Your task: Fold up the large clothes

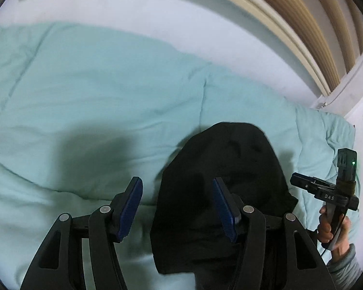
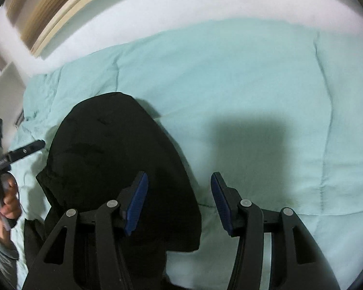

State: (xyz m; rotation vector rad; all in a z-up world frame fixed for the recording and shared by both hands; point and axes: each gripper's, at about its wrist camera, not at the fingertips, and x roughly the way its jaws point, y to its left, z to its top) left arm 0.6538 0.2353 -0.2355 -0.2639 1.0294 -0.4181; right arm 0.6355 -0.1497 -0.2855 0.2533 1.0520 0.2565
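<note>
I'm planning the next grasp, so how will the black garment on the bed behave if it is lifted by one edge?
The black garment will probably be floppy: it lies in a soft rounded heap with creases on the mint comforter. Lifted by one edge, it would likely drape and unfold rather than hold shape. Its matte cloth looks unlikely to slip from the left gripper, whose jaws stand open with nothing between them.

Both grippers: black linkage arms, silver pivot pins, ribbed blue pads (image 1: pixel 223 209). Right gripper (image 1: pixel 326 188) has white "DAS" lettering, a green LED on top and a thin black cable. Grey sleeve (image 1: pixel 343 263) at the wrist.
</note>
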